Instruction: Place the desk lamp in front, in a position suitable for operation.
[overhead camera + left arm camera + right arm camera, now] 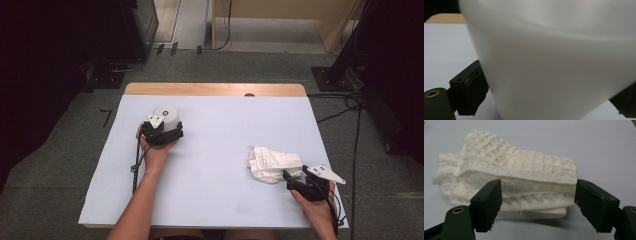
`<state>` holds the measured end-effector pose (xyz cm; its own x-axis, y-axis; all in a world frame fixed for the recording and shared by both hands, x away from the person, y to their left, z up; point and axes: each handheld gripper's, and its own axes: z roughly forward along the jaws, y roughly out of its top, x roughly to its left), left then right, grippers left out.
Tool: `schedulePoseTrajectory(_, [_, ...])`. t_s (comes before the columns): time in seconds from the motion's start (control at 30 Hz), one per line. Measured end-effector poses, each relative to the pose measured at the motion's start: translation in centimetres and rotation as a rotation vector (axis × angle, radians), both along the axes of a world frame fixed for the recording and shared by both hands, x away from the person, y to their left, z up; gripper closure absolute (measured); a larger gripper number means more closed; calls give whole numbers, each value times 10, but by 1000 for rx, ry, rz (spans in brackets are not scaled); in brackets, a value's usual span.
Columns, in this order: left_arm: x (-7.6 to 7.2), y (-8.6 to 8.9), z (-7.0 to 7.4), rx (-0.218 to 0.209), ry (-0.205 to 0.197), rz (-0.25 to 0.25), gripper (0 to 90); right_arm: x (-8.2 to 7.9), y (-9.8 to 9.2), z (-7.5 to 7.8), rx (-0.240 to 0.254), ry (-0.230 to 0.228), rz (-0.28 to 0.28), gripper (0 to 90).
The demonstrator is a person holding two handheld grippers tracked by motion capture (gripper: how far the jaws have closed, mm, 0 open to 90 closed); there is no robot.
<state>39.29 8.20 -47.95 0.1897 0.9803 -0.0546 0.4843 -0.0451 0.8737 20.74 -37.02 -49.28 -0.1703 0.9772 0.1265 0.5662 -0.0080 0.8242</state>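
Note:
A white cup (167, 115) stands on the left half of the white table sheet (225, 125). My left gripper (167, 125) has a jaw on each side of it. In the left gripper view the cup (554, 62) is very close, and both pads lie against its sides, with my left gripper (549, 95) shut on it. A folded white waffle cloth (272, 162) lies at the right. My right gripper (296, 173) rests at its near edge. In the right gripper view the cloth (519, 167) lies just beyond my right gripper (537, 202), which is open with its pads off the fabric.
The table's wooden back edge (215, 89) runs behind the sheet. Cables (350, 100) and stand feet lie on the grey floor around the table. A cable (136, 165) trails from the left gripper along the forearm.

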Motion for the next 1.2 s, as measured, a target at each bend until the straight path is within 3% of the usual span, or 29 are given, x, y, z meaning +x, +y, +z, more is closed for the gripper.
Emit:
schedulePoseTrajectory(0.13, [3, 1, -1, -32, 8, 6, 52, 0, 1, 0, -5, 5, -2, 222])
schedulePoseTrajectory(0.4, [4, 2, -4, -14, -24, -12, 66, 0, 2, 0, -9, 10, -5, 223])
schedulePoseTrajectory(0.53, [2, 0, -2, 24, -31, -7, 78, 0, 2, 0, -7, 11, -7, 223])
schedulePoseTrajectory(0.7, [-2, 2, 1, 4, -11, -9, 82, 0, 2, 0, -7, 11, -5, 224])
schedulePoseTrajectory(1.0, [-22, -3, 3, 8, -13, -68, 82, 1, 3, -1, -17, 12, -3, 228])
schedulePoseTrajectory(1.2, [-51, -11, 9, -15, -39, -117, 82, 1, 4, -1, -29, 10, -5, 231])
